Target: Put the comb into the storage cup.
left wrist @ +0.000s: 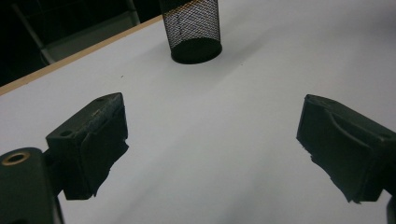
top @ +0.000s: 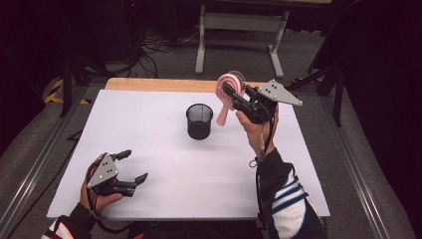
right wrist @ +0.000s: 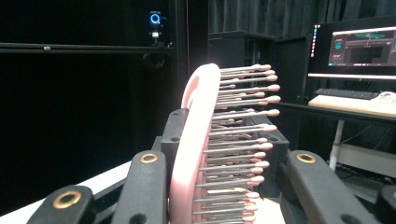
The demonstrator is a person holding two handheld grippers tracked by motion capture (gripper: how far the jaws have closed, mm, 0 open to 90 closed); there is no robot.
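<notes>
Pink hairbrush, plastic paddle type with metal pins tipped in small balls: I judge it light and stiff, smooth on the back, springy on the pin side. It is held up in the air above the far right part of the white table, handle hanging down. My right gripper is clamped across the brush head; in the right gripper view one jaw lies on the pink back, the other against the pins, a hold that may slip or twist. The neck or handle would give a firmer hold.

Black mesh pen cup stands upright just left of the brush and lower, mouth open, nothing blocking it.

Left gripper rests near the table's near-left edge, jaws wide apart, holding nothing, well clear of the cup.
</notes>
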